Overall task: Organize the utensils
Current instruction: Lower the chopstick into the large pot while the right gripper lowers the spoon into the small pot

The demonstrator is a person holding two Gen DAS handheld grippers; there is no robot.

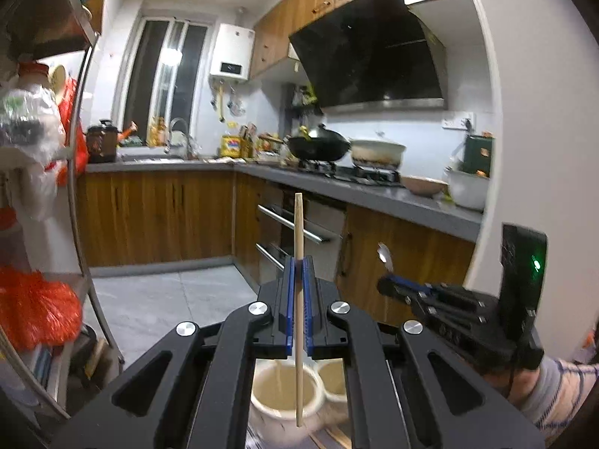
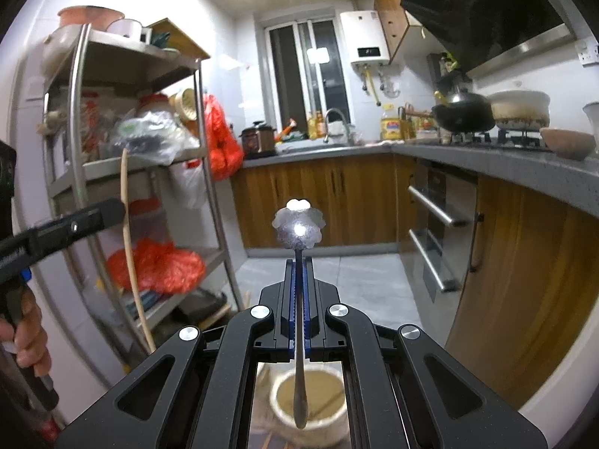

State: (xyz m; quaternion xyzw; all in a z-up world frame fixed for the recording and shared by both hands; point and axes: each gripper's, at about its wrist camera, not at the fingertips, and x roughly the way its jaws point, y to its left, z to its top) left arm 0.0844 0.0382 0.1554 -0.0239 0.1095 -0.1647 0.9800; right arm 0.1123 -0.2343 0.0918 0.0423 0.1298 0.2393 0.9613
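My left gripper (image 1: 298, 262) is shut on a wooden chopstick (image 1: 298, 232) that stands upright, its lower end over a white ceramic pot (image 1: 280, 415) below. A second white pot (image 1: 333, 378) sits beside it. My right gripper (image 2: 299, 262) is shut on a metal spoon (image 2: 298, 226), bowl end up, handle hanging over a white pot (image 2: 310, 411). The right gripper shows in the left wrist view (image 1: 385, 286) holding the spoon (image 1: 383, 254). The left gripper shows at the left of the right wrist view (image 2: 112, 209) with the chopstick (image 2: 129, 247).
A metal shelf rack (image 2: 86, 164) with bags and jars stands on the left. A grey counter (image 1: 337, 187) holds a wok (image 1: 318, 146), a white pot (image 1: 378, 153) and bowls. Wooden cabinets (image 1: 157, 217) and grey floor tiles (image 1: 168, 299) lie ahead.
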